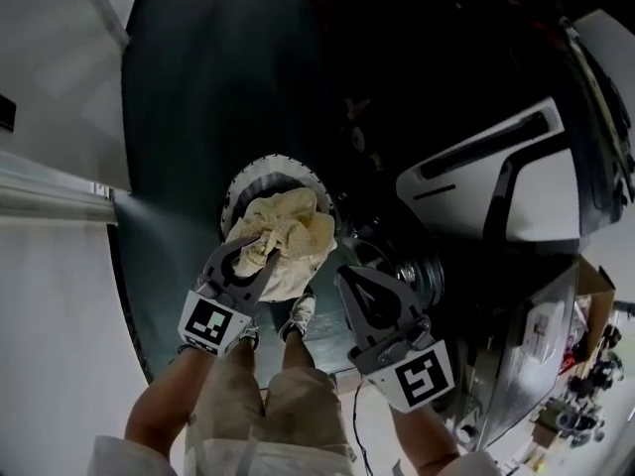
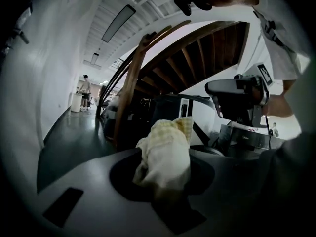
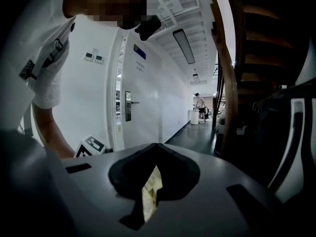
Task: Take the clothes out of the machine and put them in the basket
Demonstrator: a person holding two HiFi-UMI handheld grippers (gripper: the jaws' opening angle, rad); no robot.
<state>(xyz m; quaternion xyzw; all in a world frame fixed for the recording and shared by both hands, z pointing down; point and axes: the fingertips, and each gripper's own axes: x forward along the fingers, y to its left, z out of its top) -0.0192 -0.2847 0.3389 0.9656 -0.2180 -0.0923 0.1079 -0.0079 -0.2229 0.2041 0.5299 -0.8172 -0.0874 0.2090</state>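
In the head view my left gripper [image 1: 258,258] is shut on a cream and pale-yellow cloth [image 1: 286,234]. The cloth hangs bunched over a round white basket [image 1: 241,180] on the dark floor. The left gripper view shows the same cloth [image 2: 165,154] filling the gap between the jaws. My right gripper [image 1: 345,276] is just right of the cloth, with its jaws together at the tips [image 3: 158,146]. A thin sliver of yellow checked cloth [image 3: 152,194] shows in the slit behind the tips; I cannot tell whether it is pinched. The white and black machine [image 1: 496,181] stands at the right.
The machine's round chrome door ring [image 1: 422,274] is beside the right gripper. The person's legs and shoes [image 1: 298,317] stand just below the basket. A white wall [image 1: 50,117] runs along the left. A wooden staircase [image 2: 131,88] rises ahead, and another person [image 3: 200,102] stands far down the corridor.
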